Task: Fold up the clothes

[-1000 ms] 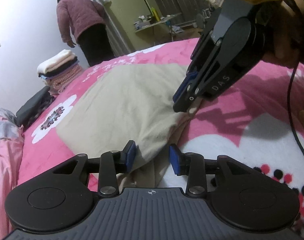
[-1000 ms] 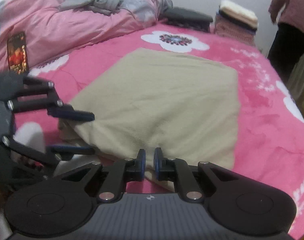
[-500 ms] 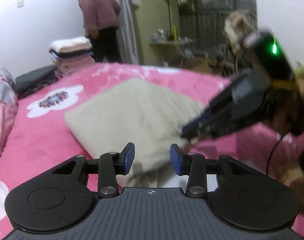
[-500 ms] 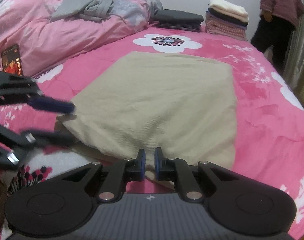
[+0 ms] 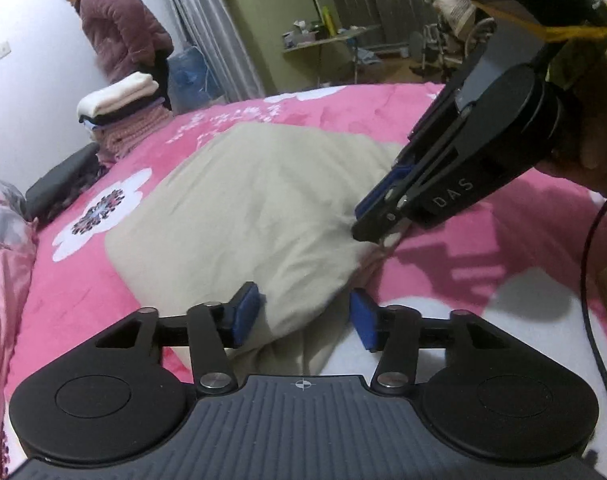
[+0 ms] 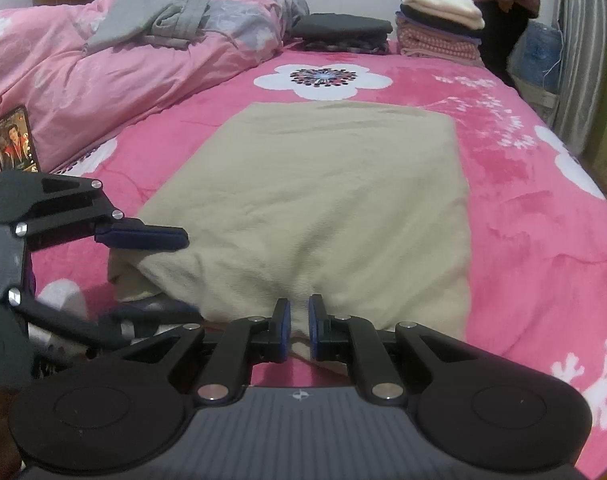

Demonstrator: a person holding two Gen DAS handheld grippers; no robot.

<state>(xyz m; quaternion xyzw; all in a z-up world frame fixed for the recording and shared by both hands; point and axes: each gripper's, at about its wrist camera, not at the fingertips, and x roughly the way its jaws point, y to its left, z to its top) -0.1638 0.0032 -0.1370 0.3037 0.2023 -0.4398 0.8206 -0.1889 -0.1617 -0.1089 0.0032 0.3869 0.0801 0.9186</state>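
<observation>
- I see the beige garment (image 6: 323,208) lying flat on the pink bed cover (image 6: 535,216), roughly centred, with its near edge bunched up.
- My right gripper (image 6: 299,328) has its jaws closed on a pinch of that near edge.
- My left gripper (image 5: 305,316) has its jaws open, straddling the near-left corner of the garment; the fabric sits between the pads without being pinched.
- In the left view, the right gripper (image 5: 373,226) crosses the upper right and blocks that side of the bed.
- A rumpled pink quilt (image 6: 103,72) with a grey garment (image 6: 151,24) on it rises along the left side; a phone (image 6: 17,140) leans against it.
- Stacked folded clothes (image 6: 439,28) and a dark folded pile (image 6: 343,32) sit at the far edge of the bed.
- A person in a maroon jacket (image 5: 123,28) stands beyond the stack.
- Bare cover remains to the right of the garment and beyond its far edge.
</observation>
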